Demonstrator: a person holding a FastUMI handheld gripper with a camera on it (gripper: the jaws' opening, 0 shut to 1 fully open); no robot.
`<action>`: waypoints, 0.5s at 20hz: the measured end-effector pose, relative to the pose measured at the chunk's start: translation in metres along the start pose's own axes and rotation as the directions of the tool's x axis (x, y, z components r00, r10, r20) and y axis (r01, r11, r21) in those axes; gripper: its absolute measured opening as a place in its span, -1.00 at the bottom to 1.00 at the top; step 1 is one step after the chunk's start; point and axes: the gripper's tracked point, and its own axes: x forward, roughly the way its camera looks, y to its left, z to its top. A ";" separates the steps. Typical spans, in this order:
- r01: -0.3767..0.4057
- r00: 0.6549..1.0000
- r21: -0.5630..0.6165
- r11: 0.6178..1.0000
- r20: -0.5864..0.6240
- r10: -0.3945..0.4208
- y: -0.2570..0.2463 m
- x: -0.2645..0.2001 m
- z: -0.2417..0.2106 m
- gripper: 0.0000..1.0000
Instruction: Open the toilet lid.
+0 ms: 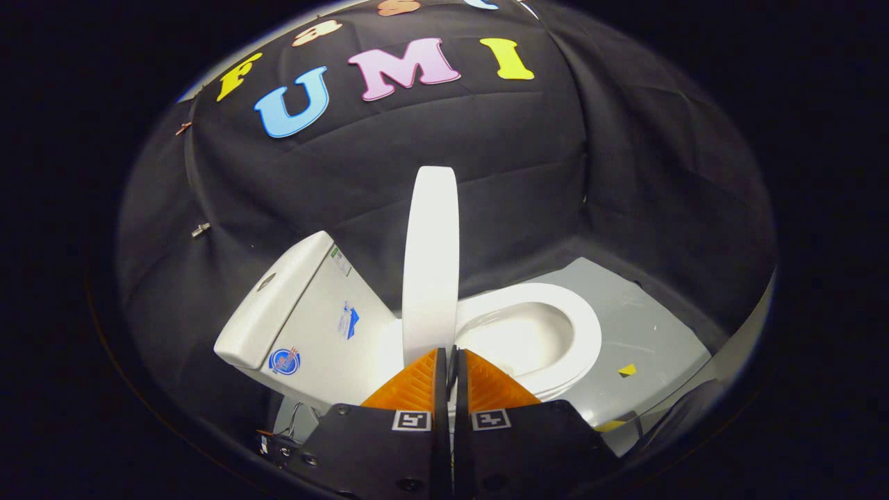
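Closest up is the gripper (450,361), and its two ribbed fingers (417,385) are pressed pretty much flat together, only a thin dark slit between them, with nothing pinched in there as far as I can see. Each finger mount has a little square black-and-white marker tag (411,420) on it. The tips sit right at the bottom edge of the glossy white plastic toilet lid (430,264), though I can't tell if they're actually touching it. Going from the left: there's the boxy white ceramic cistern (305,319) with a button on top and a few blue stickers on its side, tilted in this view. Just beside it, dead ahead of the fingers, the lid stands raised and seen edge-on, rising like a tall narrow slab against the black cloth wall (555,173). To the right of the lid is the white oval toilet seat (576,333), lying flat on the open bowl. Further right is the pale grey floor (646,326) with a small yellow scrap (627,369) on it.
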 end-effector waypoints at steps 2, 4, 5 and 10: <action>-0.010 1.000 -0.036 0.999 0.014 0.011 0.018 -0.002 0.000 -0.84; -0.020 0.999 -0.075 0.997 0.027 0.022 0.034 -0.004 0.000 -0.82; -0.024 0.999 -0.092 0.995 0.034 0.028 0.042 -0.004 0.001 -0.82; -0.036 0.997 -0.164 0.986 0.059 0.046 0.077 -0.007 -0.004 -0.82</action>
